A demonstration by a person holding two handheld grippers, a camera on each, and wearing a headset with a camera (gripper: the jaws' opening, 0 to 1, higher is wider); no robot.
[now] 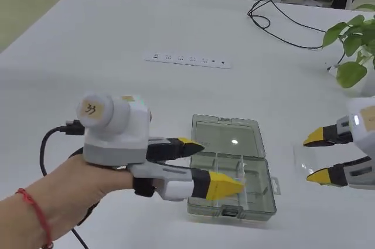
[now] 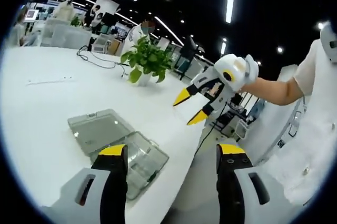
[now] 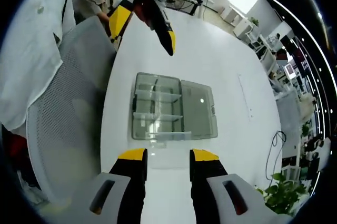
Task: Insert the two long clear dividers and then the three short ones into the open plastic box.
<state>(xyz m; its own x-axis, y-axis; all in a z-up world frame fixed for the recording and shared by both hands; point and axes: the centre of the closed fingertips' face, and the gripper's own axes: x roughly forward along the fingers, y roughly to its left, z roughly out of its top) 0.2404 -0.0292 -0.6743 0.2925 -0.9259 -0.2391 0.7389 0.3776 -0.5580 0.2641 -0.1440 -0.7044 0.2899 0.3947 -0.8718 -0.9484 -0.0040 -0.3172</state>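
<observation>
The clear plastic box point(image 1: 258, 202) lies open on the white table, its lid point(image 1: 225, 135) folded back flat. Clear dividers point(image 3: 158, 114) stand inside its base and split it into compartments. My left gripper point(image 1: 215, 164) hovers over the box's left side, open with nothing between its jaws. My right gripper point(image 1: 315, 156) is to the right of the box, also open. A faint clear flat piece point(image 1: 304, 158) lies on the table between its tips, and in the right gripper view this clear piece point(image 3: 166, 149) sits just before the jaws. The box point(image 2: 118, 139) lies ahead of the left jaws.
A white power strip point(image 1: 187, 60) and a black cable point(image 1: 275, 23) lie farther back on the table. A potted plant point(image 1: 351, 44) stands at the right edge. A grey mesh chair point(image 3: 68, 108) stands at the table's near side.
</observation>
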